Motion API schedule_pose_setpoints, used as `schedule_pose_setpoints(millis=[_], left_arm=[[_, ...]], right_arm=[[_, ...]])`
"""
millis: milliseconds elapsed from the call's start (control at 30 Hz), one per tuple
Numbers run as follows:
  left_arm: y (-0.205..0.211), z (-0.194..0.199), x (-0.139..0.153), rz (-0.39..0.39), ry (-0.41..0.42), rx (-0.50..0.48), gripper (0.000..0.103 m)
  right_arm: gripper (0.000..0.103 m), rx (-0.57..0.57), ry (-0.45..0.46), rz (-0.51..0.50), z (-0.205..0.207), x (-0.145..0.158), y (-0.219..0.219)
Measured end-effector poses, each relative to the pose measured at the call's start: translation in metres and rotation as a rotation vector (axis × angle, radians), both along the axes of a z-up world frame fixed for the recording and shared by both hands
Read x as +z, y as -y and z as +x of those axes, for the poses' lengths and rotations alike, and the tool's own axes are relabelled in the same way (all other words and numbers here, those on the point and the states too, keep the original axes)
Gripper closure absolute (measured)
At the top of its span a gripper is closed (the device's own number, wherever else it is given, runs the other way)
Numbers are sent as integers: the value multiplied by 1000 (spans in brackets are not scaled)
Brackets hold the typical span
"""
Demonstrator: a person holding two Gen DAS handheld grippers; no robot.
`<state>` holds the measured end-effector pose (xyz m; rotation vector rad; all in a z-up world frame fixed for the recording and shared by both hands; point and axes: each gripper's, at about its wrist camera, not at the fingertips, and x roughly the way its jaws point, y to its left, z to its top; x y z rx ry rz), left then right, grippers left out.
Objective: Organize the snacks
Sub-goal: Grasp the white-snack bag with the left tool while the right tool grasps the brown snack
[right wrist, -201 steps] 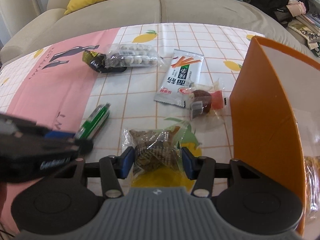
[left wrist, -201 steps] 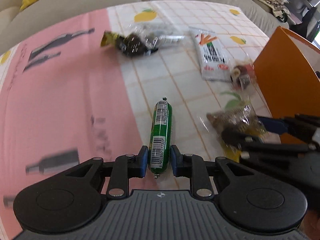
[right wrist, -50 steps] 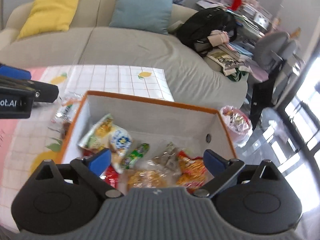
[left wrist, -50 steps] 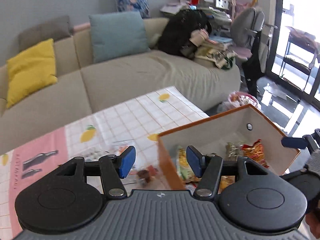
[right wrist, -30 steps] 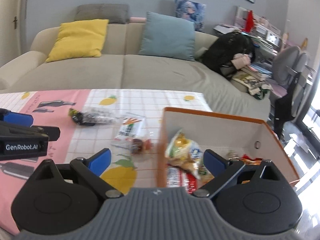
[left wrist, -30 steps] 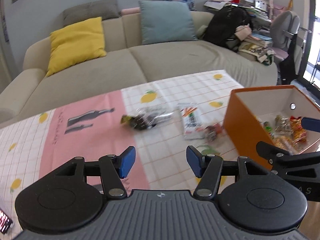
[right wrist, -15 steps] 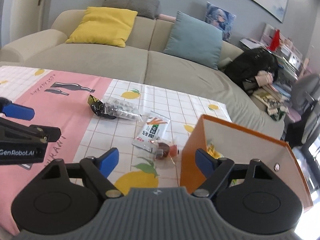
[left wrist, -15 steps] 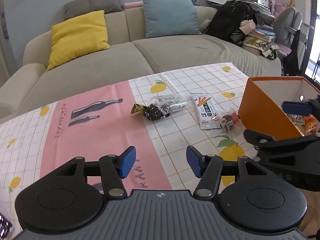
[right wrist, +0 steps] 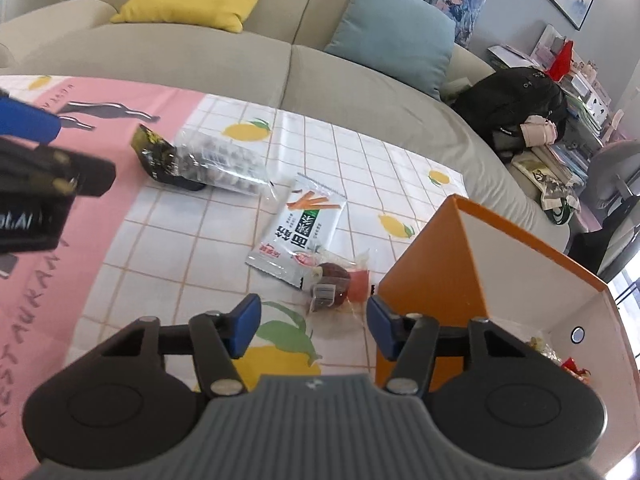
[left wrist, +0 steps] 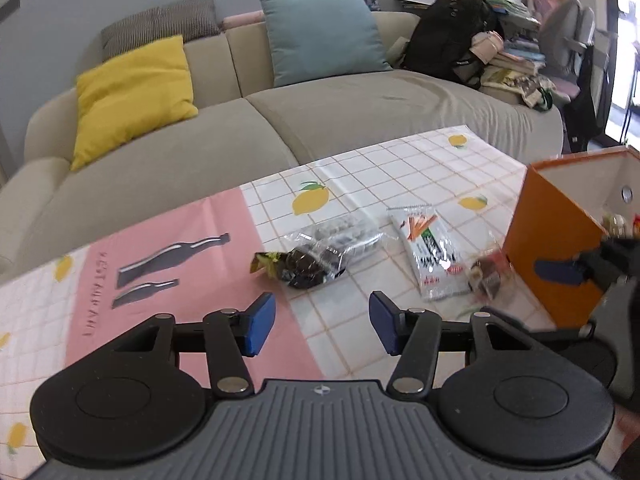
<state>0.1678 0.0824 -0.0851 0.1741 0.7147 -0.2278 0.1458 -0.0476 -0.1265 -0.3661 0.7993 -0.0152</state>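
A beige sofa (left wrist: 360,112) stands behind my work surface, a tablecloth (right wrist: 168,240) in pink and lemon-print check. The orange box (right wrist: 432,264) is my landmark: a small red-brown snack (right wrist: 332,276) lies just beside its near corner, a white snack packet (right wrist: 300,236) touches that, and a clear bag of dark snacks (right wrist: 212,168) lies farther off. My left gripper (left wrist: 322,324) and right gripper (right wrist: 314,322) both hover with jaws spread wide, holding nothing.

Three snack packs lie out: one clear plastic pack of dark round sweets (right wrist: 216,168), one white flat sachet with orange sticks printed (right wrist: 298,236), one small clear-wrapped brown cake (right wrist: 334,276). One orange open-topped box (right wrist: 432,264).
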Motion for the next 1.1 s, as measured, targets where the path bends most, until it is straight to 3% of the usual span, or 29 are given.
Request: schedule_pose_setpoints(millis=[167,400,733,833,967,1100], left_arm=[[3,26,-8,-84,-33,52,46],[18,51,-27,-54,-43,38,49],[20,78,-39,-75,-64,77,49],[15,82,-42,-123,-83,94,68],[11,85,-44,-141,-114,102,102],[11,79,-42,-144,-116,116,103]], right_arm=[[54,-31,-9,5,17,-12,3],[55,-35,-3,10,29,-23,6],[55,-41,12,-18,41,-34,11],[59,-43,20,-11,41,-34,12],[66,-33,29,4,38,-32,14],[70,-18,24,22,34,-31,13]])
